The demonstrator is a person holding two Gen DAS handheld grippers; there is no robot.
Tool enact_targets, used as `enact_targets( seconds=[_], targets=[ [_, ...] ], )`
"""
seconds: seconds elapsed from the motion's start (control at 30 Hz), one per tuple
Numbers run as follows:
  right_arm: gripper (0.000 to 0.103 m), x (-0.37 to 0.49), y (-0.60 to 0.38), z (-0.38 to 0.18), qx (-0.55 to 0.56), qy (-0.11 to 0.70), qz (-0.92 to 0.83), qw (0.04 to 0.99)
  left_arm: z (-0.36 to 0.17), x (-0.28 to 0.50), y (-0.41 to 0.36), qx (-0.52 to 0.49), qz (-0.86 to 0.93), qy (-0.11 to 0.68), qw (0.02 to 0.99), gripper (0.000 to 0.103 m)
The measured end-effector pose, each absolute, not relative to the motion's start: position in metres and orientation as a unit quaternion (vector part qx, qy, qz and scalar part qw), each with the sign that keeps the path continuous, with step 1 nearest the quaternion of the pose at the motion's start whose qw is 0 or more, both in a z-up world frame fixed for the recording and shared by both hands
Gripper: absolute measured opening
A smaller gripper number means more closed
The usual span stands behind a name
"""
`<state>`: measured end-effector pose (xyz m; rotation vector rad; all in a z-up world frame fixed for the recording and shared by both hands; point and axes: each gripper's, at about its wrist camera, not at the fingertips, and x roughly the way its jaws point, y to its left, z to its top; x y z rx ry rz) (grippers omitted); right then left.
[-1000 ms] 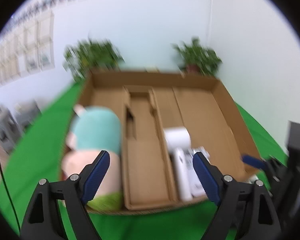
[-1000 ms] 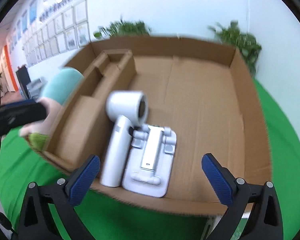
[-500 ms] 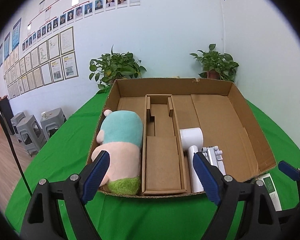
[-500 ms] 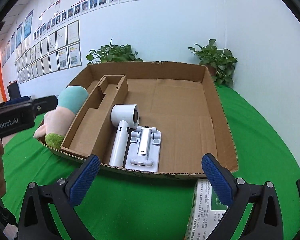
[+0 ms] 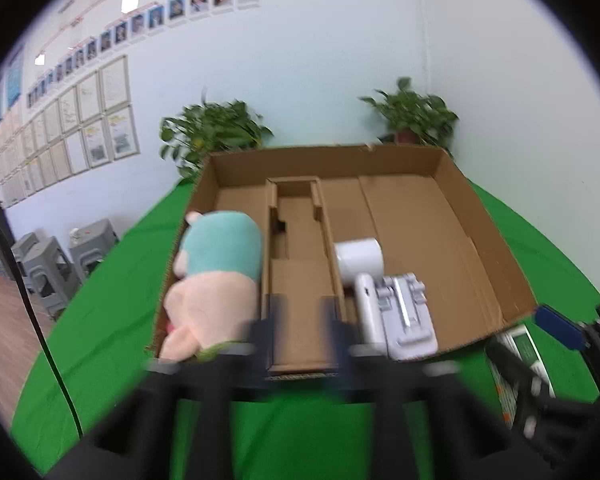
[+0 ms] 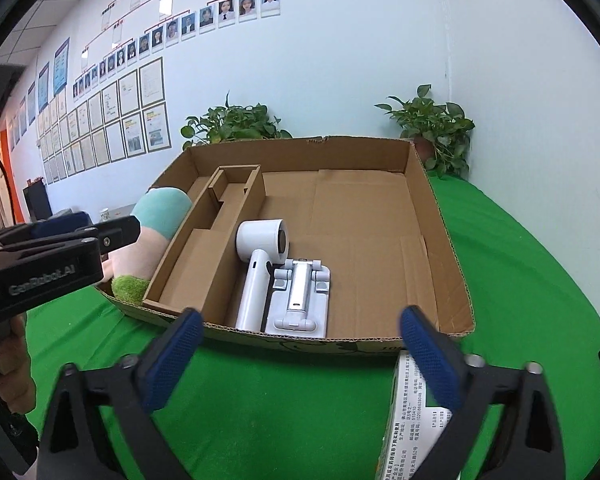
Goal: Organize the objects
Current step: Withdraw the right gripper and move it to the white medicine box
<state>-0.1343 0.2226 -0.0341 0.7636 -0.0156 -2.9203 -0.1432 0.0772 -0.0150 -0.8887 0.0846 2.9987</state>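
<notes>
The right gripper (image 6: 298, 354) was closing on nothing, a small printed carton (image 6: 414, 412) just below its right finger. The left gripper (image 5: 300, 330) sat shut and empty. Beyond lay the cardboard box (image 6: 444, 240) holding hair dryer (image 6: 260, 264), white stand (image 6: 300, 300) and plush toy (image 6: 148, 236).

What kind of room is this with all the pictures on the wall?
Probably an office or workplace room. Rows of small portrait photos and framed certificates cover the wall, potted plants stand in the corner, and grey stools wait by the green-covered table.
</notes>
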Motion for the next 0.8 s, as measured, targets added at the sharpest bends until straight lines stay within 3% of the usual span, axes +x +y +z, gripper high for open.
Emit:
enact_targets(
  seconds=[0.07,0.17,0.23,0.27,0.3,0.63,0.8],
  targets=[
    [0.027,-0.130,0.221,-0.033,0.242,0.006,-0.969,0.052,-0.016,-0.141,0.076,-0.280,0.960,0.019,0.014,0.003],
    [0.027,-0.120,0.223,-0.030,0.219,-0.002,-0.974,0.056,-0.013,-0.134,0.073,-0.260,0.965,0.009,0.017,0.003],
    [0.043,-0.115,0.226,-0.027,0.206,-0.007,-0.977,0.048,-0.011,-0.132,0.071,-0.252,0.968,0.007,0.012,0.041],
    [0.077,-0.114,0.230,-0.027,0.203,-0.011,-0.978,0.046,-0.011,-0.132,0.069,-0.250,0.968,0.005,0.013,0.086],
    [0.103,-0.113,0.232,-0.027,0.202,-0.017,-0.978,0.048,-0.010,-0.130,0.067,-0.243,0.970,-0.003,0.012,0.097],
    [0.103,-0.094,0.262,-0.062,0.275,-0.007,-0.961,0.037,-0.037,-0.135,0.060,-0.307,0.949,-0.039,0.059,0.097],
    [0.103,-0.088,0.293,-0.098,0.354,0.000,-0.935,-0.015,-0.074,-0.149,0.071,-0.408,0.903,-0.070,0.118,0.097]
  ],
)
